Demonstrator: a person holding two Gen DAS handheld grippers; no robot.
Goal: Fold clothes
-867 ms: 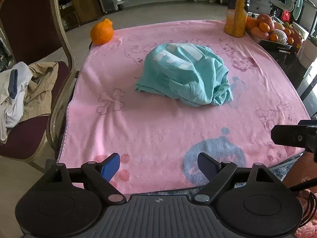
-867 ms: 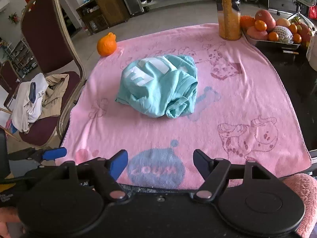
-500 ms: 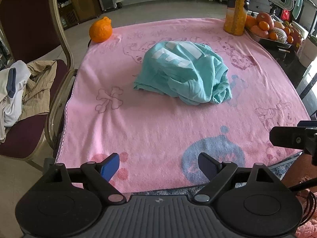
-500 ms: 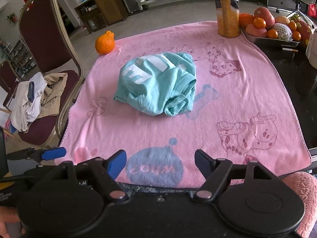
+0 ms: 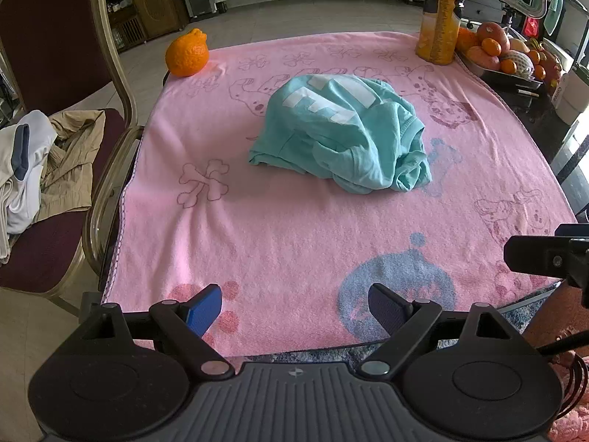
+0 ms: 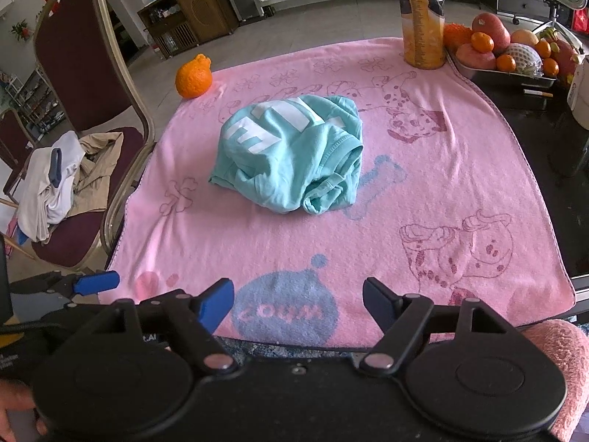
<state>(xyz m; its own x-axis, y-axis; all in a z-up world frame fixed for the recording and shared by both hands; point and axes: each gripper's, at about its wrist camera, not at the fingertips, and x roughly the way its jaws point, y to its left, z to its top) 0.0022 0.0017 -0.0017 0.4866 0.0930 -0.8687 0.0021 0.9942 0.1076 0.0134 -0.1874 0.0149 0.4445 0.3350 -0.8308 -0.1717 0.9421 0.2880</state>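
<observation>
A crumpled teal T-shirt [image 5: 342, 132] with white print lies in a heap in the middle of a pink towel [image 5: 279, 228] that covers the table; it also shows in the right wrist view [image 6: 291, 158]. My left gripper [image 5: 296, 307] is open and empty above the towel's near edge, well short of the shirt. My right gripper [image 6: 298, 302] is open and empty, also at the near edge. The left gripper's blue fingertip [image 6: 95, 281] shows at the left of the right wrist view.
An orange [image 5: 186, 55] sits at the towel's far left corner. A tall yellow bottle [image 5: 440, 14] and a tray of fruit [image 5: 508, 55] stand at the far right. A chair [image 5: 55, 140] with piled clothes [image 5: 40, 169] stands left of the table.
Both grippers have drifted slightly toward the shirt, which now sits a little lower and closer in both views. Jaws stay open. The shirt has not moved.
</observation>
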